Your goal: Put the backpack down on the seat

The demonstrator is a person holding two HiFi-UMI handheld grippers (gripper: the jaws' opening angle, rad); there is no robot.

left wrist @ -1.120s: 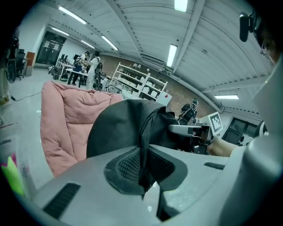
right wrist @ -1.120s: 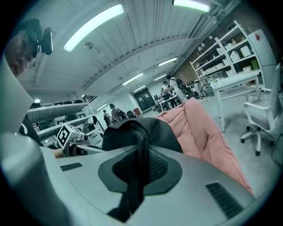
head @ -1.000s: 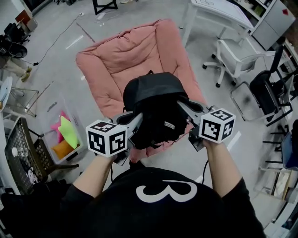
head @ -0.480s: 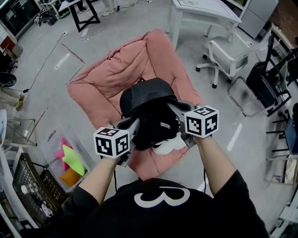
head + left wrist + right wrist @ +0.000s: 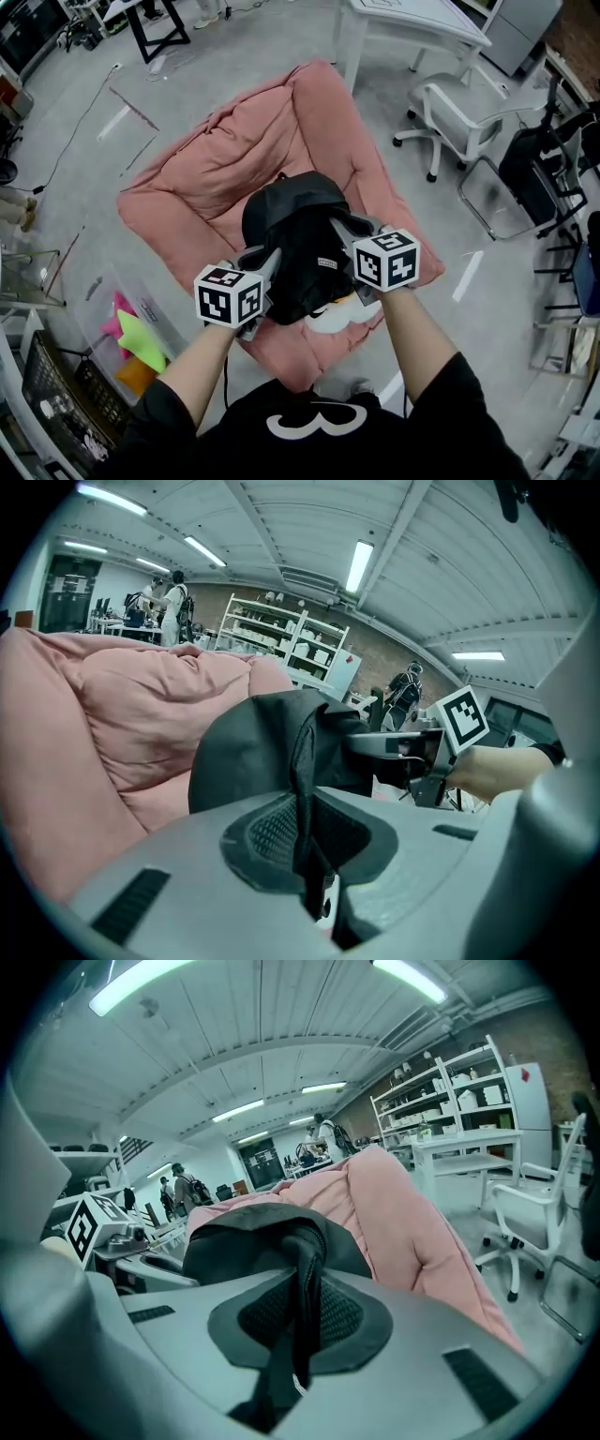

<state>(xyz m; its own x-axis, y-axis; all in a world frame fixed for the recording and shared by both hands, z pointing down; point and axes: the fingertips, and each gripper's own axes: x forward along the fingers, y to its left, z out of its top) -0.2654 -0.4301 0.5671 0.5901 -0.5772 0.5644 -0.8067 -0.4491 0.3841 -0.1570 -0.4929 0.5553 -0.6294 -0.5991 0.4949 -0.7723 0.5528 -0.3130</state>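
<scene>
Grey floor; pink seat (image 5: pixel 216 178) directly below the backpack (image 5: pixel 295 211).
Left gripper (image 5: pixel 266 261), right gripper (image 5: pixel 343 227) each pinch a strap (image 5: pixel 302 789); equally near.

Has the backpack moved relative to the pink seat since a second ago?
Yes. The backpack has moved inward over the pink seat; more of the seat's near edge now shows below it.

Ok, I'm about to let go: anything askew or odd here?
Nothing stands out: the black fabric backpack hangs between the left gripper and right gripper, each shut on it, over the pink padded seat.
</scene>
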